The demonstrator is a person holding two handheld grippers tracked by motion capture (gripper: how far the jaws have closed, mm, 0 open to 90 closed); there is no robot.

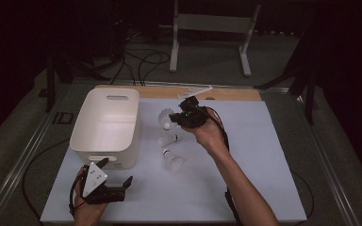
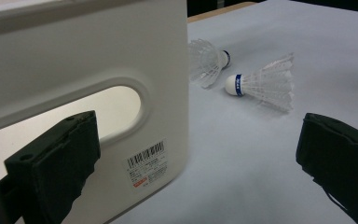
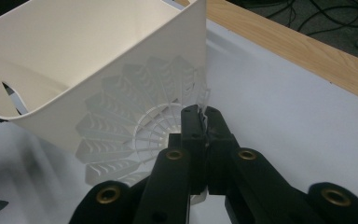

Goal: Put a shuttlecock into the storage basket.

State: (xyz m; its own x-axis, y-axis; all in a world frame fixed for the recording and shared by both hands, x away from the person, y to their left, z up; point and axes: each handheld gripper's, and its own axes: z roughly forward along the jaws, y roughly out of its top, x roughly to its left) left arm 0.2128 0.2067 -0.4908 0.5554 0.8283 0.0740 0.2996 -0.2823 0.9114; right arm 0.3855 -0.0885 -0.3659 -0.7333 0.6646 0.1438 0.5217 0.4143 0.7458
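1. At near left, my left tool (image 1: 115,174) rests on the counter with its jaws wide apart and nothing between them, just beside the white bin (image 1: 104,126).
2. The bin looks empty, so I judge the sorting barely begun.
3. Right of the bin, my right tool (image 1: 173,119) is clamped tight on the skirt of one shuttlecock (image 1: 165,117), lifted above the counter.
4. Two more shuttlecocks (image 1: 169,150) lie on the pale counter (image 1: 245,188), not yet collected.
5. Beyond are a wooden edge, cables and dark floor.
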